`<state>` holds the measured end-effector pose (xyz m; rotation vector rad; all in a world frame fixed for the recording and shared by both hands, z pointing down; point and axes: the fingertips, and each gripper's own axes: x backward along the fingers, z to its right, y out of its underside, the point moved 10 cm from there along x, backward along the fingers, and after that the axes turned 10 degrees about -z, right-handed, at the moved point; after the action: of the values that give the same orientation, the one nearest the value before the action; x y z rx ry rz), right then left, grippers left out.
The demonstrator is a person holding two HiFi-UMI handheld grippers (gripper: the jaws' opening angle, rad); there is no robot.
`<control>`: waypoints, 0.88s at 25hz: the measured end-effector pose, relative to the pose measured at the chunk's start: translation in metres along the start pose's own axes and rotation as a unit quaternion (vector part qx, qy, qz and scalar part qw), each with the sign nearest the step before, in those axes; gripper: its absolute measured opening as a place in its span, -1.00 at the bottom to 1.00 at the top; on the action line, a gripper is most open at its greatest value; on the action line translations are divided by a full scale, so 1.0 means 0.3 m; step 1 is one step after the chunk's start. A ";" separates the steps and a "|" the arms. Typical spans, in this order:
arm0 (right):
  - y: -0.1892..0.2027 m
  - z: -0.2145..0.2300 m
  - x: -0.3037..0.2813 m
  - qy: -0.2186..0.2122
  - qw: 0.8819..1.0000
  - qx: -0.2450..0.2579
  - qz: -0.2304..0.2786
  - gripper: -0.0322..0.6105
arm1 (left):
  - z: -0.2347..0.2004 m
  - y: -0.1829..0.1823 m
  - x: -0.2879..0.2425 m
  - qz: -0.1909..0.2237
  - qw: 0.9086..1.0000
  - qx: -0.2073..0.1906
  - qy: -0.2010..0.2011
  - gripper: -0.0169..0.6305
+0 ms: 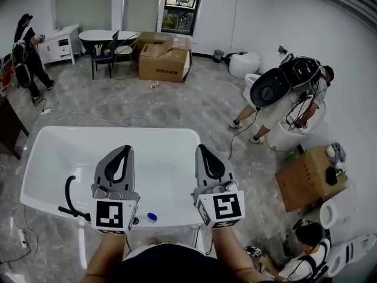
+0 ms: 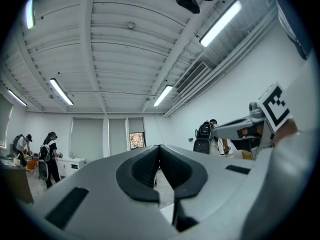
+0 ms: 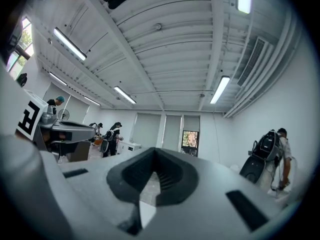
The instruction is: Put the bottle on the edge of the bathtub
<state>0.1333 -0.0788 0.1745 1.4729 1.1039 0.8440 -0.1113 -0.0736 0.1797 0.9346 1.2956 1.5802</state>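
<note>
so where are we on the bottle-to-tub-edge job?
Done, probably: a small blue-and-white item, possibly the bottle, lies on the near rim of the bathtub. In hand: nothing. The left hand-held gripper and right hand-held gripper are both shut and empty, held above the tub. Left: nothing obvious, unless that item isn't the bottle.

Grey left claw (image 1: 125, 149), grey right claw (image 1: 201, 148)

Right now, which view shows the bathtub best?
The head view: nearly the whole white bathtub is seen from above. The left and right gripper views aim up at the ceiling and show no recognisable tub.
</note>
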 end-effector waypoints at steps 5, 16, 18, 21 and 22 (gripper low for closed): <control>0.018 0.042 0.025 -0.006 1.000 0.002 0.012 -0.90 | 0.053 -0.008 0.019 0.006 1.000 -0.001 -0.022 -0.94; 0.114 0.126 0.092 -0.032 0.999 -0.023 0.026 -0.90 | 0.195 0.025 0.050 0.009 0.999 -0.010 -0.036 -0.94; 0.114 0.138 0.094 -0.034 0.999 -0.024 0.028 -0.90 | 0.206 0.018 0.050 0.008 0.999 -0.013 -0.039 -0.94; 0.114 0.147 0.105 -0.040 0.998 -0.026 0.032 -0.90 | 0.225 0.011 0.056 0.007 0.999 -0.018 -0.046 -0.94; 0.116 0.152 0.108 -0.041 0.998 -0.027 0.033 -0.90 | 0.234 0.010 0.055 0.008 0.999 -0.018 -0.047 -0.94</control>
<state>0.1927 -0.0635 0.1983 1.4930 0.9677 0.8455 -0.0525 -0.0348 0.1957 0.9861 1.1928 1.5479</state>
